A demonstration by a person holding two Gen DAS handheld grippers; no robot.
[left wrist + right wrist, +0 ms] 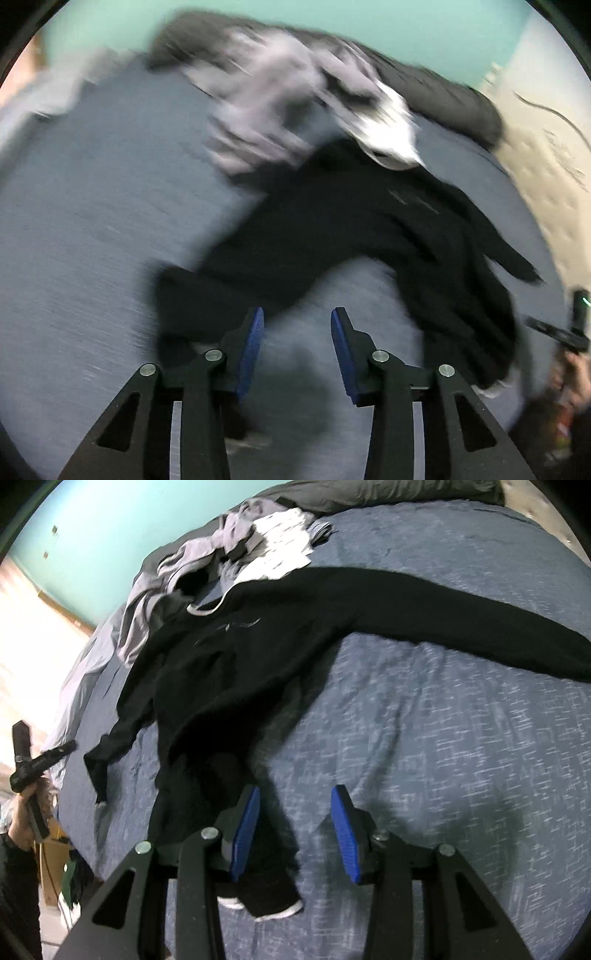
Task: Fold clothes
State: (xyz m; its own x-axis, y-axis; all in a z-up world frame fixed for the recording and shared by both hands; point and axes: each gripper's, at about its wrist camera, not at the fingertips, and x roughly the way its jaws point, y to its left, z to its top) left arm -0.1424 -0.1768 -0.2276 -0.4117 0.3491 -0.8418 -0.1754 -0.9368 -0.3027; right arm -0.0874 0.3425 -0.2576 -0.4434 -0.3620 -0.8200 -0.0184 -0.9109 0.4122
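A black long-sleeved top [236, 672] lies spread on a blue bedspread [443, 757], one sleeve stretched to the right [461, 620], the other to the left. It also shows, blurred, in the left wrist view [351, 229]. My right gripper [295, 812] is open and empty, over the top's lower hem. My left gripper [297, 332] is open and empty above the bedspread [92, 240], near a black sleeve end. The other hand-held gripper shows at the edge of each view [33, 768] [569, 328].
A heap of grey and white clothes [236, 550] lies beyond the black top's collar, also in the left wrist view [295, 110]. A dark pillow [369, 494] sits at the bed's head. A teal wall [92, 535] stands behind. A cardboard box [51, 860] stands beside the bed.
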